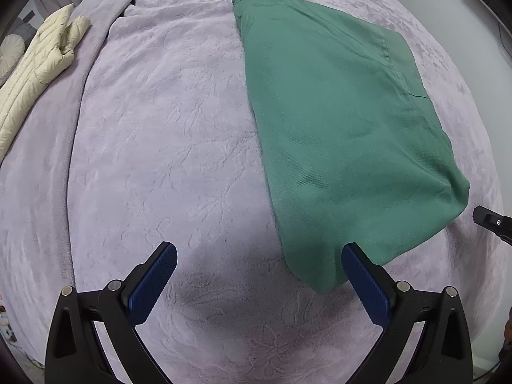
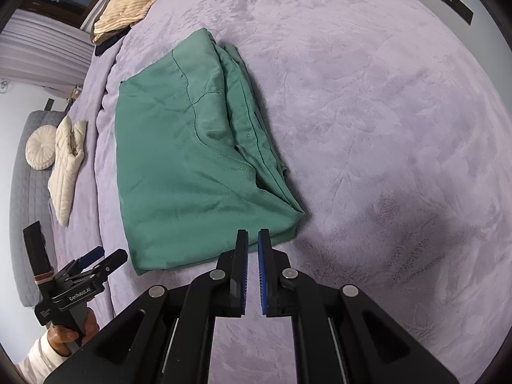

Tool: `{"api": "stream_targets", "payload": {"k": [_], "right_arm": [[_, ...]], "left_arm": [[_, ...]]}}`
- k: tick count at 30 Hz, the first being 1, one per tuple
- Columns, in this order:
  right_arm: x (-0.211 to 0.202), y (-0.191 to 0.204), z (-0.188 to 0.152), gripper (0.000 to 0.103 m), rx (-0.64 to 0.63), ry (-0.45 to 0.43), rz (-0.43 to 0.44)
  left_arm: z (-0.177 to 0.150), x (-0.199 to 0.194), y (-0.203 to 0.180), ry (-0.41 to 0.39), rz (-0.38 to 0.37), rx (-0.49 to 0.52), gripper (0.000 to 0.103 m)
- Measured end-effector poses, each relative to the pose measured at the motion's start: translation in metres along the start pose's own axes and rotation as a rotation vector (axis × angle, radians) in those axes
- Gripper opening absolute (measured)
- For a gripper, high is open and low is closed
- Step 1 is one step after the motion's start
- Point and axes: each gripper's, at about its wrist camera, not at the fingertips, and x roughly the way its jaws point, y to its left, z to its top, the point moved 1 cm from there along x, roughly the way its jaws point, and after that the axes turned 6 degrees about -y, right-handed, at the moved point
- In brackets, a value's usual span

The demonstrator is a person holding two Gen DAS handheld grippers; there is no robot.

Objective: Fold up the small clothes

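A green garment [image 1: 336, 128] lies folded into a long flat bundle on the lilac blanket [image 1: 160, 128]. My left gripper [image 1: 259, 249] hovers open over the blanket, and its right finger overlaps the garment's near corner. Nothing is between its blue pads. In the right wrist view the same green garment [image 2: 179, 166] shows stacked layers and seams along its right edge. My right gripper [image 2: 252, 233] is shut just off the garment's near right corner, with nothing held. The left gripper [image 2: 102, 257] appears at lower left, held by a hand [image 2: 64, 332].
A cream quilted jacket [image 1: 38, 64] [image 2: 67, 166] lies at the blanket's left edge beside a round cushion [image 2: 40, 147]. A beige ribbed garment [image 2: 131, 3] sits at the far corner. Bare lilac blanket [image 2: 384, 128] spreads to the right of the garment.
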Motion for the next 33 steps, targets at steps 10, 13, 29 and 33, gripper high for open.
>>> {"api": "stream_targets", "payload": {"k": [10,13,29,33], "right_arm": [[0.005,0.007,0.026,0.037,-0.031,-0.003,0.002],[0.007,0.011,0.035,0.054,-0.057,-0.011,0.0],[0.043,0.013,0.084,0.068,-0.138,0.036,0.034],[0.048,0.013,0.091,0.076,-0.168,0.052,0.036]], "left_arm": [[0.019,0.002,0.015,-0.02,-0.003,-0.09,0.103],[0.028,0.004,0.019,-0.023,0.001,-0.116,0.103],[0.074,0.031,0.027,-0.022,-0.019,-0.215,0.103],[0.077,0.035,0.022,-0.013,-0.028,-0.205,0.103]]}}
